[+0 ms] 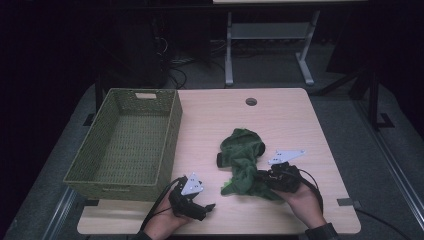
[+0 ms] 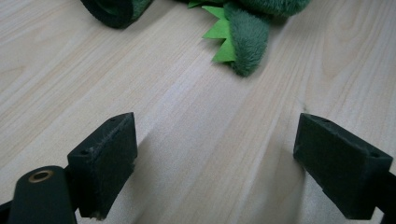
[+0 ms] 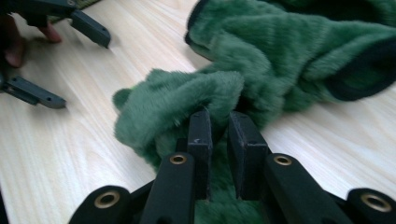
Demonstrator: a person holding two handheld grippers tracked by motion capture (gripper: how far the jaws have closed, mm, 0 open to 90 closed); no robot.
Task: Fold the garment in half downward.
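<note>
A: Two grippers were logged. How did the right gripper [image 3: 218, 122] stand?

B: Its jaws were nearly together, a narrow gap between them, with a fold of the green plush garment [image 3: 280, 60] pinched there; pad contact could not be confirmed on both sides. The garment lay crumpled on the surface [image 1: 280, 120], right of centre, toward the person's edge.

A: And the left gripper [image 2: 215, 158]?

B: Jaws were wide apart, holding nothing, bare wood between them. The garment's tail end, with light green felt spikes [image 2: 220, 39], lay ahead of it, apart from the pads.

A: Containers?

B: One green woven basket [image 1: 170, 135] sat at the surface's left side, with nothing inside.
</note>
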